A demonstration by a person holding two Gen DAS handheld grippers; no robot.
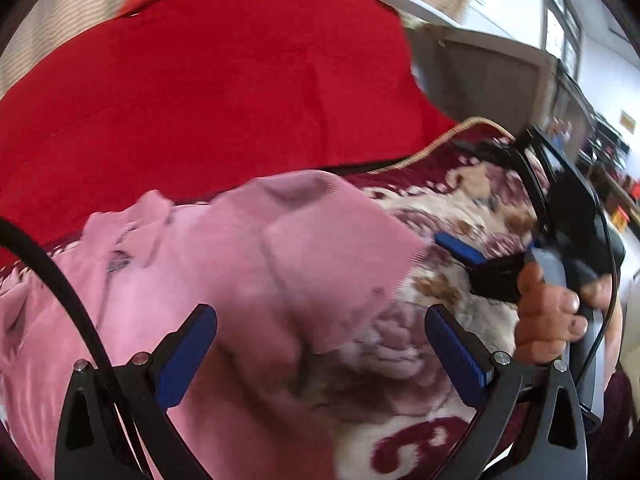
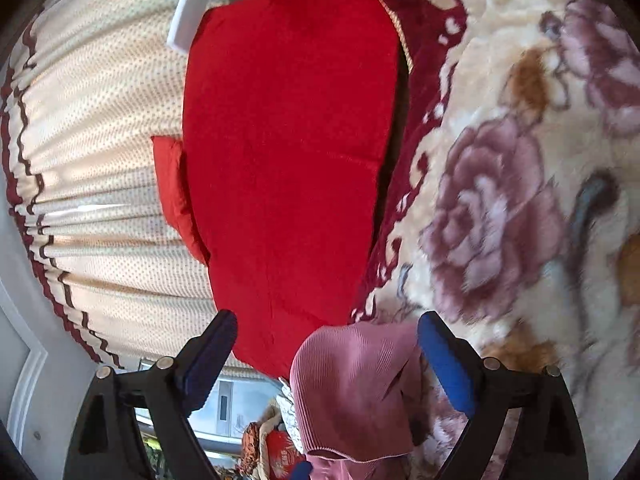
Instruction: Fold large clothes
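Note:
A pink ribbed garment lies crumpled on a floral blanket spread over a bed. My left gripper hovers over the garment's right part, open, with nothing pressed between its blue pads. In the right wrist view, which is rolled on its side, an edge of the pink garment sits between the jaws of my right gripper, close to the right pad. The pads do not press on it, and the gripper is open. A hand holds the right gripper at the right of the left wrist view, where one blue pad shows.
A large folded red quilt lies behind the garment, with a red pillow past it. A beige dotted curtain hangs beyond. A white ledge and room furniture stand at the far right. A black cable crosses the left.

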